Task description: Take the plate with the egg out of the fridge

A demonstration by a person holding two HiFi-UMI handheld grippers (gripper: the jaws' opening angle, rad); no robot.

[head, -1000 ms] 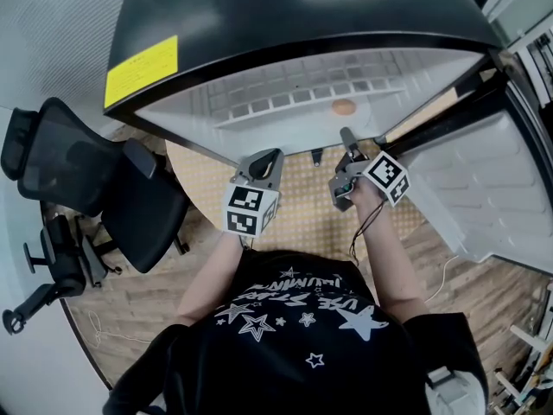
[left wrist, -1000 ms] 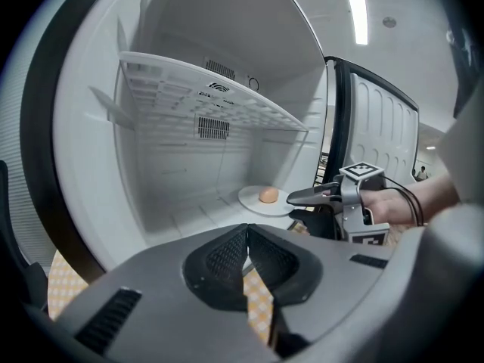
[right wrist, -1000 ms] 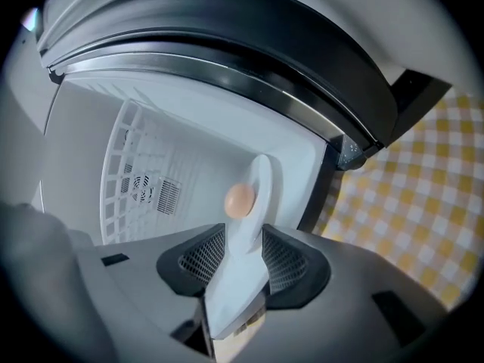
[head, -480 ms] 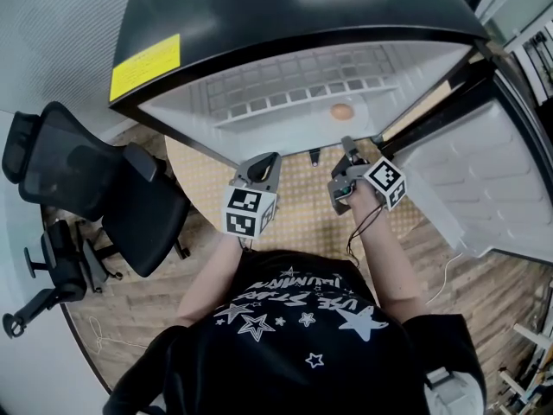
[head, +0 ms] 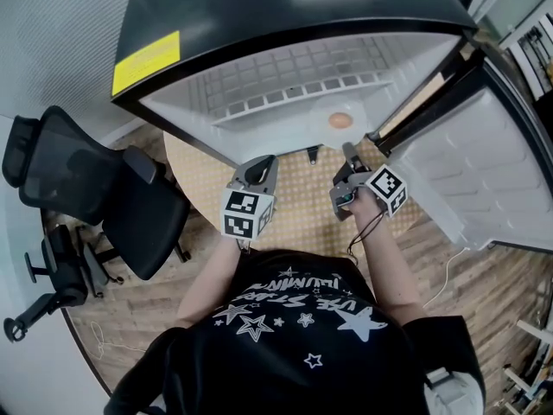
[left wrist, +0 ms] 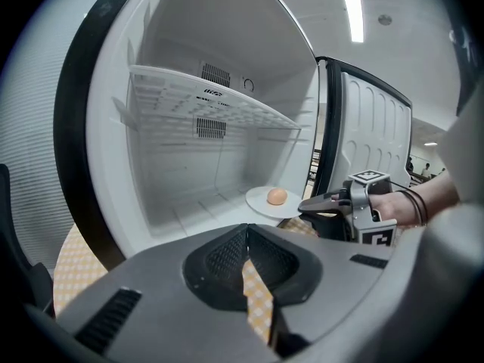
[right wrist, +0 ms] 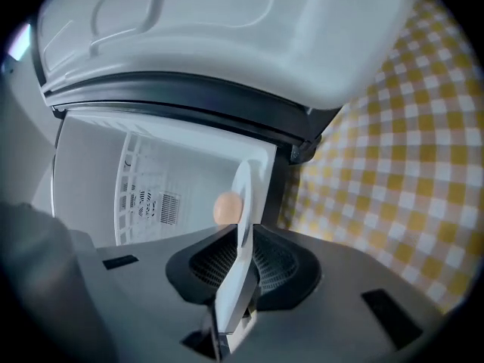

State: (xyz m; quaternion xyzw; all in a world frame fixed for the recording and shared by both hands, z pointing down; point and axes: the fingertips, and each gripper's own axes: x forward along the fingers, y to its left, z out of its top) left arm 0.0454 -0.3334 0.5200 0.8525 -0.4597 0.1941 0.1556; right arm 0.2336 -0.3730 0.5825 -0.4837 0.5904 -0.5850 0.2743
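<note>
Your right gripper (head: 349, 154) reaches almost level into the open fridge (head: 285, 15), its jaws pinching the near rim of the plate (left wrist: 261, 203). The plate lies at the front right of the fridge floor with the egg (left wrist: 277, 196) on it. A second ago those jaws stood wide; they have just been closing onto the rim. Your left gripper (head: 266, 164) hangs beside it, pressed together and empty, over the yellow-checked worktop (head: 298, 206). An office chair (head: 78, 171) stands to your left on the wooden floor (head: 130, 309).

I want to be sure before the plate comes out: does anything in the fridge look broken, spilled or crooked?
Nothing stands out. The egg looks whole and lies on the plate, which sits level at the front of the fridge floor. The right tool, its jaws having just been closing, grips the rim.
</note>
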